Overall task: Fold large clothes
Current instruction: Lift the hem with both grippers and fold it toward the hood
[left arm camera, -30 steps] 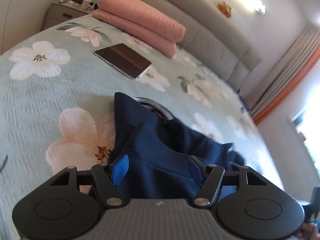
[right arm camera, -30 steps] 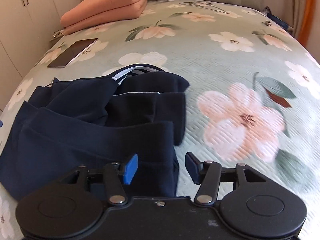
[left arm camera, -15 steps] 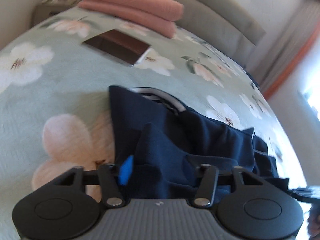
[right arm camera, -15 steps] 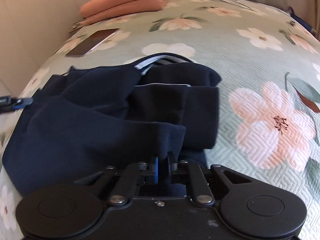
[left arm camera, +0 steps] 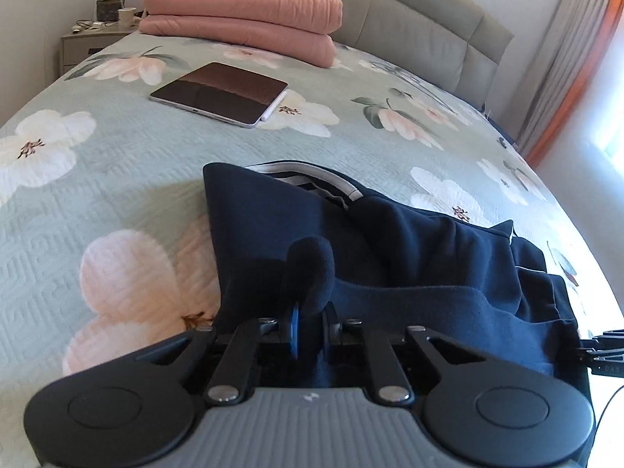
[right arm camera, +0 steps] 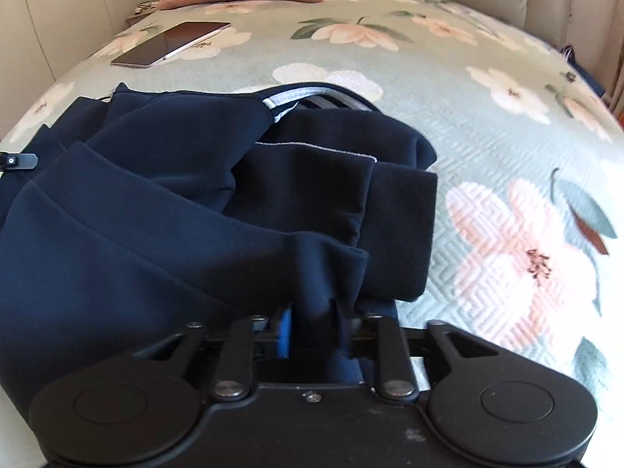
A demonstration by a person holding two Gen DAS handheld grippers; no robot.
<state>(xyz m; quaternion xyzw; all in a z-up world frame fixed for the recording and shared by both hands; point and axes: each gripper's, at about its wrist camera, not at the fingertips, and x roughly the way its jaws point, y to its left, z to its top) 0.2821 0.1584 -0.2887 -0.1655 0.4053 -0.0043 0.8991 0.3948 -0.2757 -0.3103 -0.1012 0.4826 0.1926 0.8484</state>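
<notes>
One navy garment [left arm camera: 409,257] is clamped by the left gripper [left arm camera: 311,329] and the right gripper [right arm camera: 312,331]; one tablet [left arm camera: 220,93] and one folded pink quilt [left arm camera: 241,19] are seen on the bed [left arm camera: 117,163].

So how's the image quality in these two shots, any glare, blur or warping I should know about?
Left wrist view: window light blows out the right edge, the bed bulges from fisheye warp, and the tablet mirrors the room. Right wrist view: sharp, evenly lit, curved horizon, yet the navy garment reads nearly black in its folds, and corners vignette dark.
</notes>
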